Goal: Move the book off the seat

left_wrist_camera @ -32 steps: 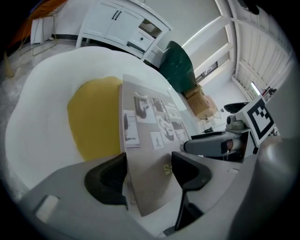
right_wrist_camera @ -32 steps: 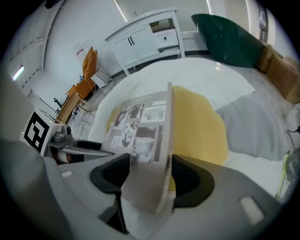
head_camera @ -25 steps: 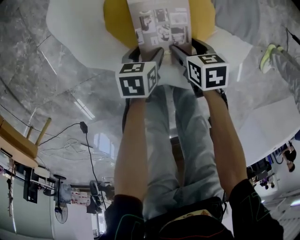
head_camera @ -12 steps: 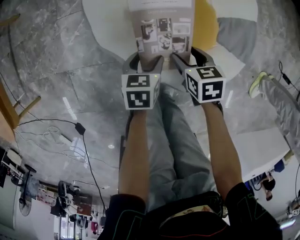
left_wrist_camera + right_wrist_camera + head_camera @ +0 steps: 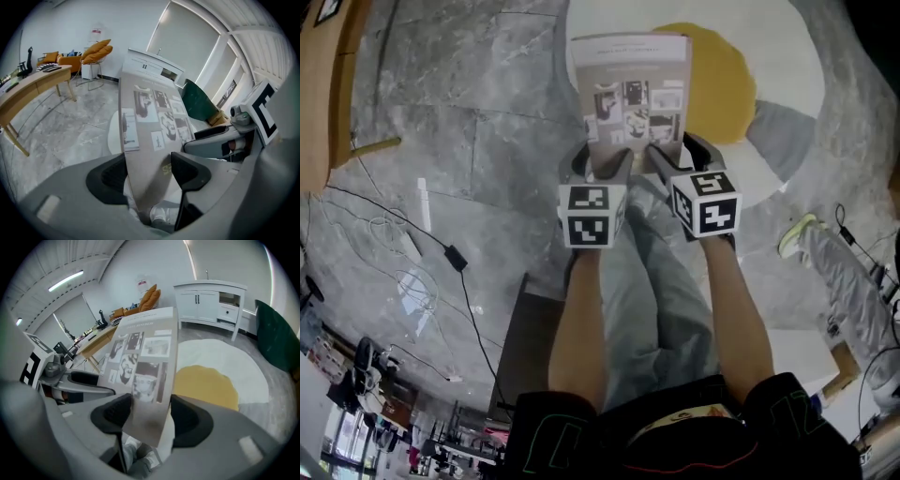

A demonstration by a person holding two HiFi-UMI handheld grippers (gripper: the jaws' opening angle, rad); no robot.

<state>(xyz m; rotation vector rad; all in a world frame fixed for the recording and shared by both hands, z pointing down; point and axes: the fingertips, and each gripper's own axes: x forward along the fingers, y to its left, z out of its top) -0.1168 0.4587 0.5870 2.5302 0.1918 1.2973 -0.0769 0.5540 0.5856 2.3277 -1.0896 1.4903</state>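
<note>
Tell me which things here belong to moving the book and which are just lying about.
Part of the job:
book
left tongs and right tongs, both gripping it

Just lying about:
egg-shaped rug
floor cables
wooden desk
orange chair
white cabinet

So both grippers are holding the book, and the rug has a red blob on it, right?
Not quite. The blob on the rug is yellow, not red, as the head view shows. The rest is right: the left gripper and the right gripper both hold the book.
</note>
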